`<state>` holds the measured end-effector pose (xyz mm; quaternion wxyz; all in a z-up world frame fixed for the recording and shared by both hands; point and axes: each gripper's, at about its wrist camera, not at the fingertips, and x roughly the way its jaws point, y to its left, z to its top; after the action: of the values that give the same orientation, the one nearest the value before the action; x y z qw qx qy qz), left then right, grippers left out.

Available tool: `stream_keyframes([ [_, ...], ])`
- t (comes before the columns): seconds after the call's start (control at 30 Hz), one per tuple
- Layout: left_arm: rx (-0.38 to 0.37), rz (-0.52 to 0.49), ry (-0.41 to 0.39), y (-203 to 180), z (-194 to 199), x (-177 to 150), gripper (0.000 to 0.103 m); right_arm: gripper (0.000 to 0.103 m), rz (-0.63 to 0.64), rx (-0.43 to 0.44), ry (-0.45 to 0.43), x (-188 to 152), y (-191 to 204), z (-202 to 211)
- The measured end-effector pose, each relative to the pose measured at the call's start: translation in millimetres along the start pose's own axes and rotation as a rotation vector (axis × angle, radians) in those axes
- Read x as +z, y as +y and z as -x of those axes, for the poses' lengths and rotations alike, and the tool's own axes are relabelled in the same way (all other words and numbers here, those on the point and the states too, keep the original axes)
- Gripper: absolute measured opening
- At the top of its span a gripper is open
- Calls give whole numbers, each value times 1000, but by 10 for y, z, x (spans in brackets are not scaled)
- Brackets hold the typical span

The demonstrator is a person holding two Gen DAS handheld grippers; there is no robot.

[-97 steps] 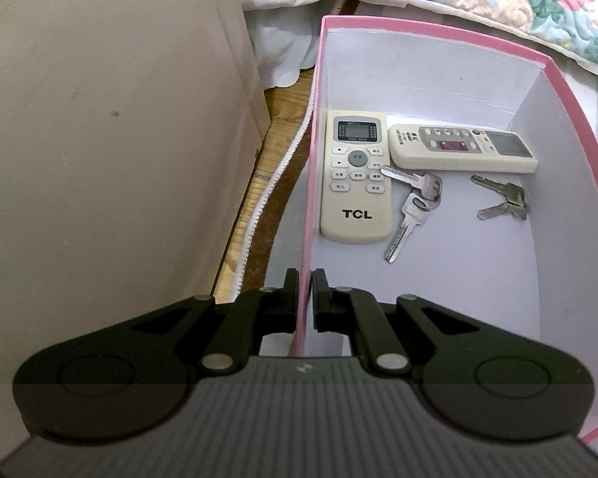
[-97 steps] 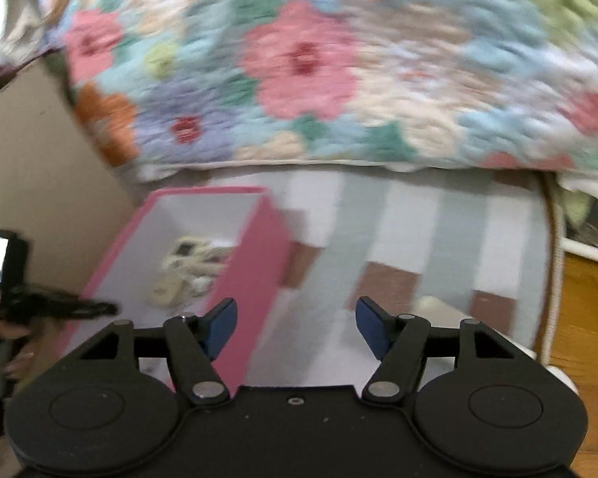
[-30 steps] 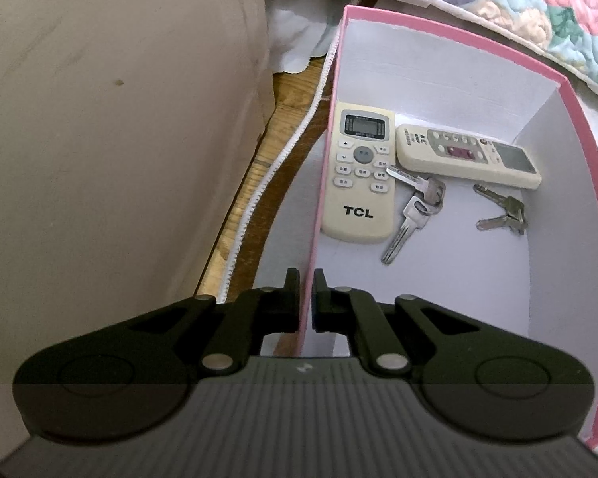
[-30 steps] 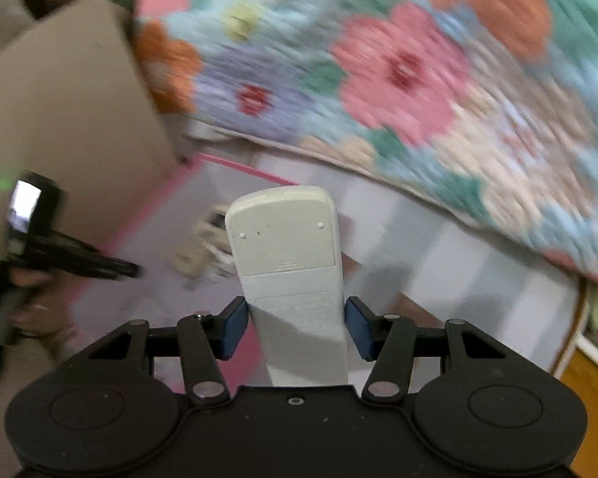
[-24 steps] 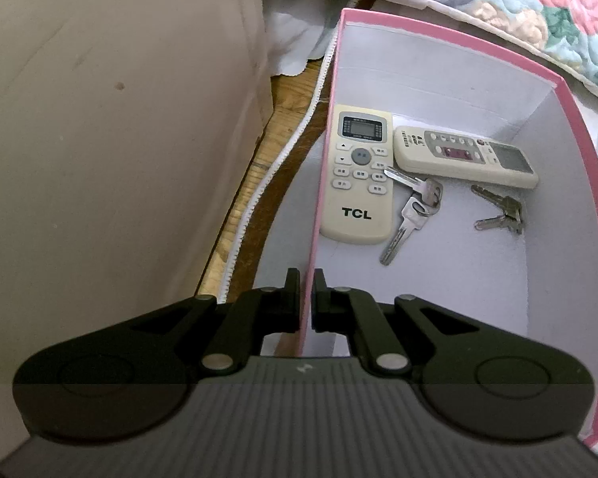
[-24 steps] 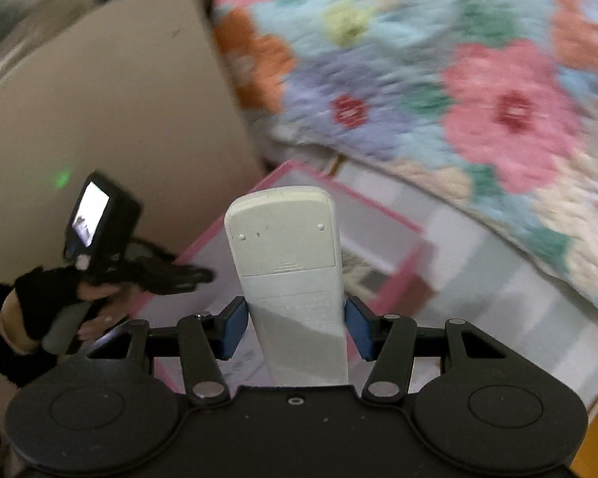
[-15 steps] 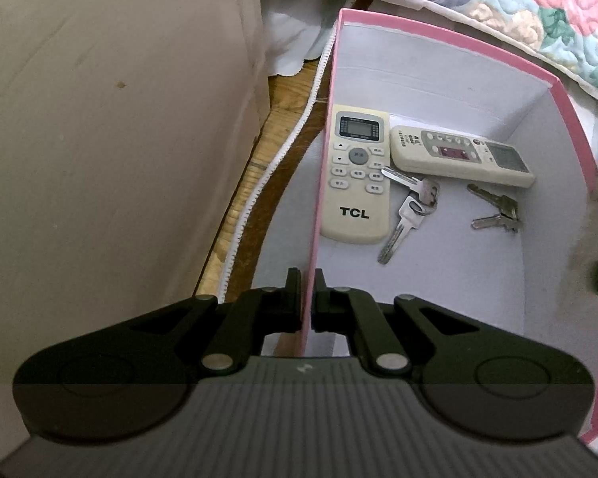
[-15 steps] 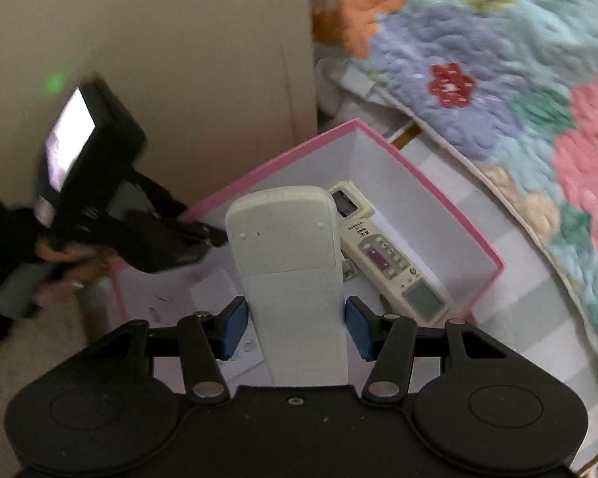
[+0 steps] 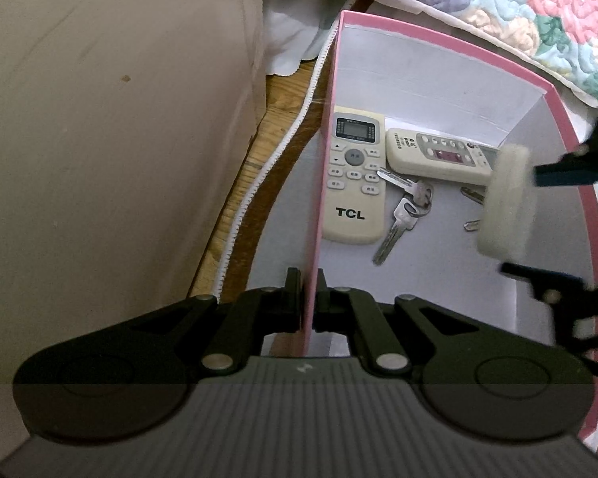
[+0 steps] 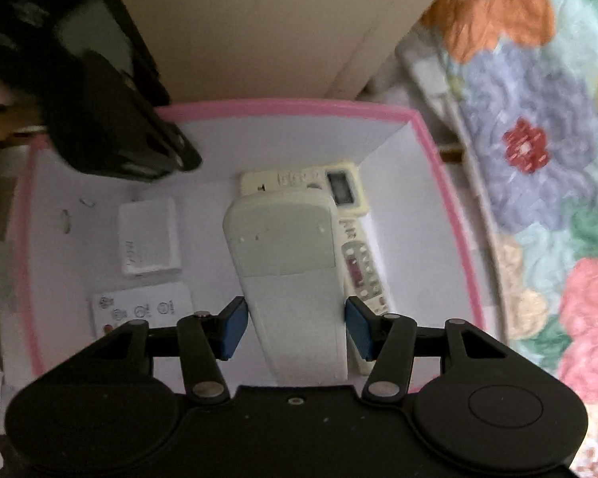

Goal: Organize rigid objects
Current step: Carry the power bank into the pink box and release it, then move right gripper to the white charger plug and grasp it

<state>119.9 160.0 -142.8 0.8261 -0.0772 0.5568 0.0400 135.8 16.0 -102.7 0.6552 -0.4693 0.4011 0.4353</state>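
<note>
**Third remote held over the pink box**

The right hand-held gripper is clamped on a cream remote, its blue pads against the sides of the lower body, buttons facing away from us. We judge the side grip leaves the underside free for setting down. The remote hangs inside the pink box, above the floor and not yet resting. The left hand-held gripper is closed on the box's near wall, probably to steady it. Already lying on the box floor are a TCL remote, a second remote and keys.
</note>
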Motion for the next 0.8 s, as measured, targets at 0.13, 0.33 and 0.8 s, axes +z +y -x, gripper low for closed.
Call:
stream_keyframes([
  [0.13,-5,-6,-2,4,8,-5,4,58,62,-6,2,10,81,-212],
  [0.33,-20,1,0,33,7,-7,5,67,60,-69,-55,-16,225,-303],
  [0.8,-15,1,1,14,24,-5,5,81,-514,-46,-414,-632,-103,688],
])
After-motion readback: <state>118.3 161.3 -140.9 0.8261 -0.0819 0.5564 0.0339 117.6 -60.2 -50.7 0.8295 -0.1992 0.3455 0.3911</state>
